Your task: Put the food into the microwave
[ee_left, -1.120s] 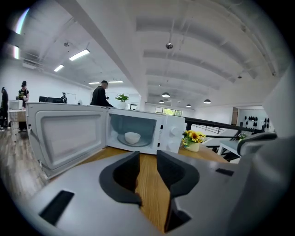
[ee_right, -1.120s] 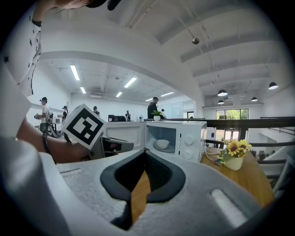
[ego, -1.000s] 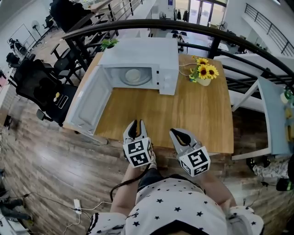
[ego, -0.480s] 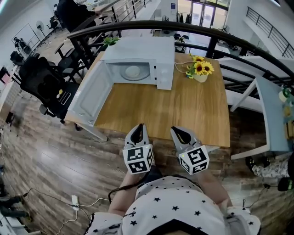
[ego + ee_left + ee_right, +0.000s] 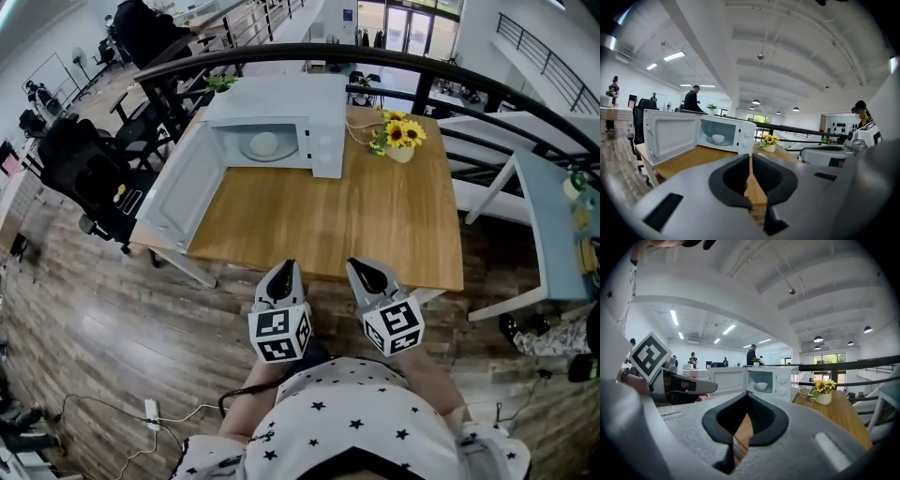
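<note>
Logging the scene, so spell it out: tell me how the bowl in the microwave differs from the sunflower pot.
The bowl sits inside the open microwave; the sunflower pot stands out on the wooden table, to the microwave's right in the head view. The bowl is low and wide with nothing showing above its rim; the pot carries yellow sunflowers. Both are pale, upright and at the table's far end.

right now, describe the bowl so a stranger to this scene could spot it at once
On the wooden table, find the white microwave at its far left corner, with its door swung open. Inside the cavity sits a small white bowl. It is the only thing in there; the sunflower pot stands outside on the tabletop.
</note>
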